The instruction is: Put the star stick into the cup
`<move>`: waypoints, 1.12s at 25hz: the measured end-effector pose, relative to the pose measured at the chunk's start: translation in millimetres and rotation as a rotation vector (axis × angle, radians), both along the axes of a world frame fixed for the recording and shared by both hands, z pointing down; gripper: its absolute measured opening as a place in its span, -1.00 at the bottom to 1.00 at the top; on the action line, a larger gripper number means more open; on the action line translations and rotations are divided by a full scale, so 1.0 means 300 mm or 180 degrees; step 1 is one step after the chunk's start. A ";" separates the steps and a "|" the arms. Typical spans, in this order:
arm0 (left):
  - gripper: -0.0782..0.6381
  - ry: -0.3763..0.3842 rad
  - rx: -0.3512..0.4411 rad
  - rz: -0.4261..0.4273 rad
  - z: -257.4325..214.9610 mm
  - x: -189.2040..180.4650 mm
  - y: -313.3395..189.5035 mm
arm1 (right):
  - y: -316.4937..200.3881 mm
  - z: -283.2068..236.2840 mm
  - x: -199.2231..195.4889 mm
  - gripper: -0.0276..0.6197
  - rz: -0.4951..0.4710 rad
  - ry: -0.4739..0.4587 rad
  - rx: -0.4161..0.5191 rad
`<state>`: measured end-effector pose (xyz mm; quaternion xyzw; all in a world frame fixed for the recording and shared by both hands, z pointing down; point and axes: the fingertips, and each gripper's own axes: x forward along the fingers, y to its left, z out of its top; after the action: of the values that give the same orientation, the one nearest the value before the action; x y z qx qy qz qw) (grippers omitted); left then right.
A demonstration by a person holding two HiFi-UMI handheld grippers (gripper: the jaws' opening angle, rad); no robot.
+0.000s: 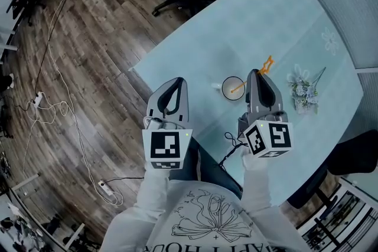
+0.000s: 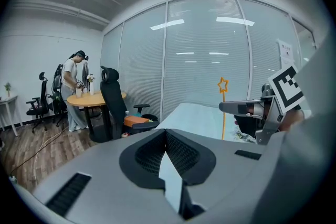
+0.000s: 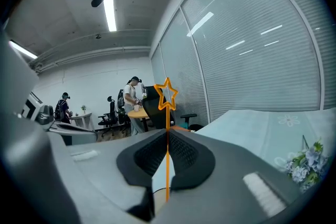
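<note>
Nearest the person, the left gripper [image 1: 178, 83] is held just off the desk's [image 1: 260, 15] near edge. Its jaws are pressed together on nothing; it seems parked there to stay out of the way. Beside it, over the desk, the right gripper [image 3: 168, 134] is pinched on the shaft of the star stick [image 3: 167, 160]. It grips the stick partway along its length, so the orange star stands clear beyond the jaw tips and the plain end hangs free below.

In the head view that lower end lies at the mouth of the cup [image 1: 224, 90], which stands upright just to the left of the right gripper's tips. Whether the end is already inside cannot be told. The stick leans away from the person, probably so the end can drop past the rim. A small bunch of artificial flowers [image 1: 301, 91] lies on the desk to the right, apart from the cup.
</note>
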<state>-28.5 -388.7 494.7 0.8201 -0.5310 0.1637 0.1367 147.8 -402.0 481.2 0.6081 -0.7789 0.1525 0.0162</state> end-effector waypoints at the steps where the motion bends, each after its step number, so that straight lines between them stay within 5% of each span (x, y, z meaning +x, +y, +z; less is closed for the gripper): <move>1: -0.76 -0.0004 -0.0021 0.0003 0.014 0.006 -0.005 | -0.006 0.015 0.001 -0.87 -0.0010 -0.0002 -0.0026; 14: -0.76 -0.0038 -0.0256 -0.0025 0.145 0.040 0.014 | -0.020 0.188 -0.002 -0.87 -0.0118 0.0035 -0.0389; 28: -0.76 -0.0030 -0.0352 -0.0044 0.194 0.039 0.030 | -0.051 0.254 -0.027 -0.86 -0.0116 0.0071 -0.0450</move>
<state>-16.9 -379.7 552.9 0.8069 -0.5274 0.1957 0.1805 139.6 -417.3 557.3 0.5928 -0.7769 0.2000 0.0705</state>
